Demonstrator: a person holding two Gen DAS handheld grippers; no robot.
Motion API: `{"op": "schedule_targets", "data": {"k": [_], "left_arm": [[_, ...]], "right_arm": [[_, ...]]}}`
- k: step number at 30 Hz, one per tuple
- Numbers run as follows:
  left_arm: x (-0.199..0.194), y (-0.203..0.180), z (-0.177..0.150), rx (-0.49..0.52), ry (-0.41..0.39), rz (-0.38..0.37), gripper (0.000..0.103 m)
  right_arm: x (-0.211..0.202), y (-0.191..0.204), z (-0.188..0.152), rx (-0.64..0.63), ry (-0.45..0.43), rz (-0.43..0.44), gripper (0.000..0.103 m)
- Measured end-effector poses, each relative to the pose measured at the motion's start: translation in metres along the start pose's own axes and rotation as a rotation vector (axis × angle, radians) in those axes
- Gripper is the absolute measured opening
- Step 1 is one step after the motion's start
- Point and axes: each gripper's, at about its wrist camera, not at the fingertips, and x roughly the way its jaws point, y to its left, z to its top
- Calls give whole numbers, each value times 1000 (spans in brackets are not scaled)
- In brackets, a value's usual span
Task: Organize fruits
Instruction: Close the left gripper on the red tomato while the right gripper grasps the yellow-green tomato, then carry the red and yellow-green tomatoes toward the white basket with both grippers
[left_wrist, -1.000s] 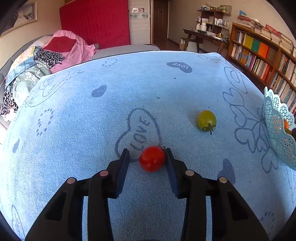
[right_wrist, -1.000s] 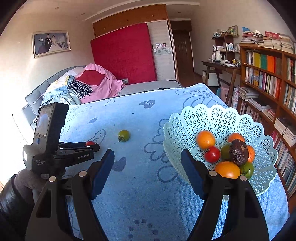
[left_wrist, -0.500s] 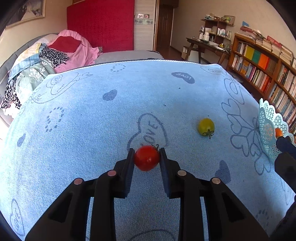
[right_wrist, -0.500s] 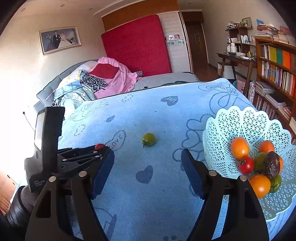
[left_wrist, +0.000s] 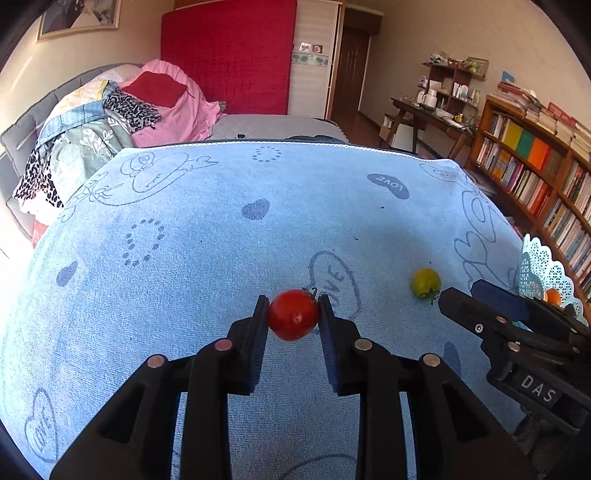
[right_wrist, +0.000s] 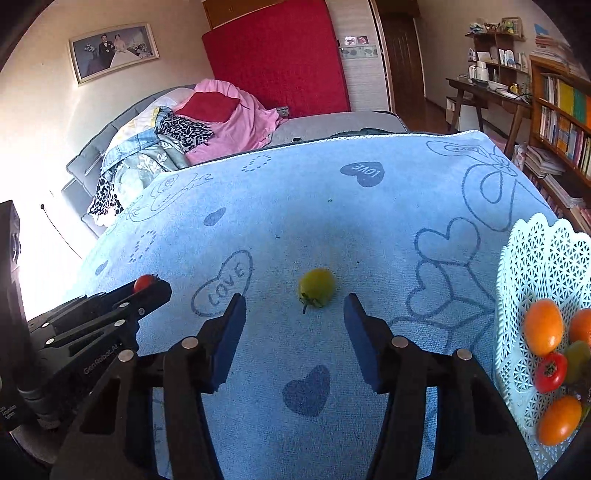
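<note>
Red tomato (left_wrist: 293, 314): pinched between the two pads of the left gripper (left_wrist: 293, 314), stem end tipped up and to the right (a dark bit of calyx shows by the right pad).
Left gripper state: clamped tight on the red tomato, both pads pressing its sides; from the right wrist view only the tomato's top (right_wrist: 144, 282) peeks over the black fingers.
Green tomato (right_wrist: 317, 287): lying on the blue towel (right_wrist: 295, 206), stem towards the camera, just ahead of the right gripper (right_wrist: 293, 310) and roughly centred on the gap between its fingers.
Right gripper state: jaws have just been closing but stand apart, holding nothing; the green tomato sits beyond the fingertips, not between the pads.
Right gripper, seen from the left wrist: black body lettered "DAS" (left_wrist: 517, 332), its tip close beside the green tomato (left_wrist: 426, 283).
Basket (right_wrist: 532, 266): pale lattice bowl at the towel's right edge, holding several orange fruits (right_wrist: 543, 326), a red tomato and a greenish fruit (its lower contents are cut off by the frame edge).
Towel: printed with hearts and "LOVE".
</note>
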Motion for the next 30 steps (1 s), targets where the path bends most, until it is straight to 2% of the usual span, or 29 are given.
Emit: {"op": "schedule_targets", "data": {"k": [9, 14, 20, 22, 30], "left_arm": [[2, -1, -1, -2, 7, -13, 27], [3, 0, -1, -6, 11, -18, 27], [3, -1, -2, -7, 13, -24, 27], [3, -2, -2, -4, 14, -26, 27], [2, -3, -3, -3, 10, -32, 27]], "right_arm": [[38, -2, 9, -17, 58, -46, 49], [52, -5, 9, -14, 78, -58, 37], [56, -3, 11, -24, 77, -72, 35], [55, -3, 10, -25, 76, -79, 29], [48, -1, 6, -17, 70, -80, 28]]}}
